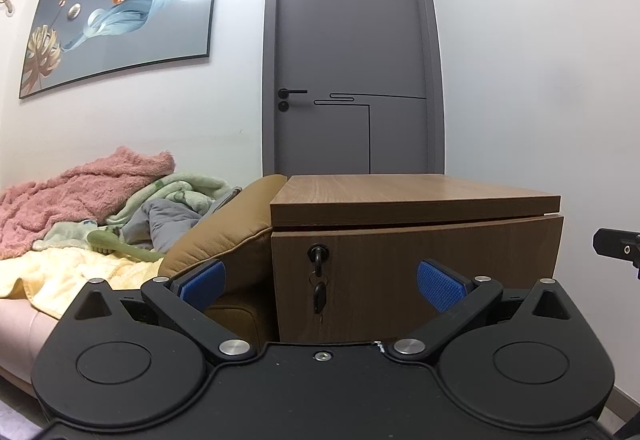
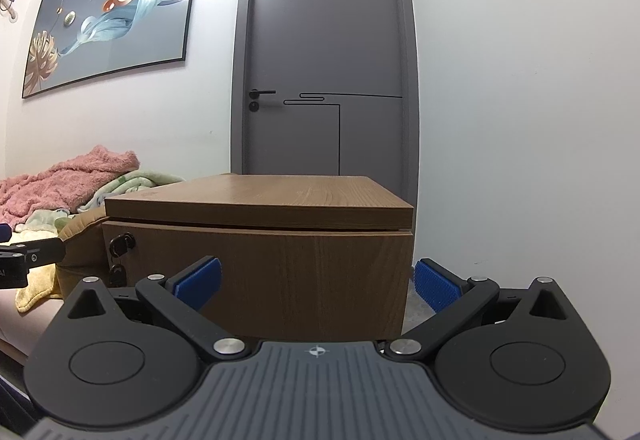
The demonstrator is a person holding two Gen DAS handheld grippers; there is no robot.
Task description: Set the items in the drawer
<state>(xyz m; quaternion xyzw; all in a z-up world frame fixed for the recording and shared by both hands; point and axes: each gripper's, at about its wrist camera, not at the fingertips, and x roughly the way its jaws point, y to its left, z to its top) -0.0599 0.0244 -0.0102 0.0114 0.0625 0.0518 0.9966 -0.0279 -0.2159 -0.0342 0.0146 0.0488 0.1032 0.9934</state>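
A brown wooden cabinet (image 1: pixel 416 280) stands ahead, its top drawer front (image 2: pixel 256 280) closed. A black key (image 1: pixel 319 254) sits in the lock at the drawer's upper left, with a second key hanging below it; the lock also shows in the right wrist view (image 2: pixel 122 243). My left gripper (image 1: pixel 322 286) is open and empty, level with the drawer front near the lock. My right gripper (image 2: pixel 316 284) is open and empty, facing the drawer's right half. A green long-handled brush (image 1: pixel 120 246) lies on the bedding to the left.
A tan cushion (image 1: pixel 224 240) leans against the cabinet's left side. Pink, green and yellow blankets (image 1: pixel 72 199) are piled on a sofa at left. A grey door (image 1: pixel 348 59) stands behind the cabinet. The other gripper's tip shows at the right edge (image 1: pixel 618 244).
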